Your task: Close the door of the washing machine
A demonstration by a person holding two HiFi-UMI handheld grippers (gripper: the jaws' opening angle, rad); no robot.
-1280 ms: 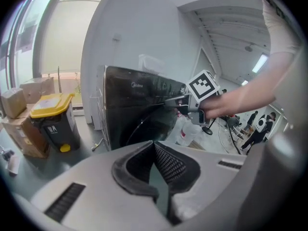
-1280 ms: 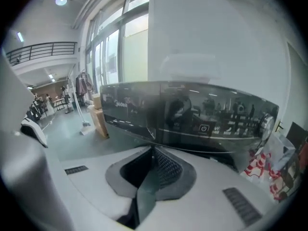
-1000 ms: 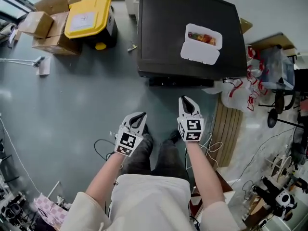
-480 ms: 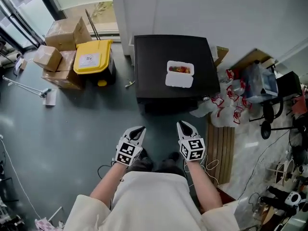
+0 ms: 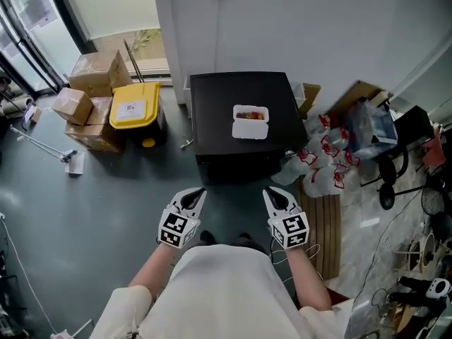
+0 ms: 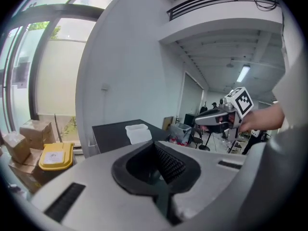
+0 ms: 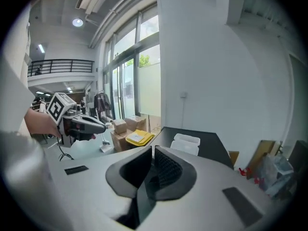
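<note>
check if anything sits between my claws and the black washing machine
Nothing visible does: only bare floor lies between the left claw, the right claw and the washing machine. Its door does not show from above.

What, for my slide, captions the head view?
Left gripper and right gripper, shut, face washing machine bearing white container.

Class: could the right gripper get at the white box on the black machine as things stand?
Probably yes: only bare floor lies between the right gripper and the black machine, and the white box lies unobstructed on top. The jaws are shut.
</note>
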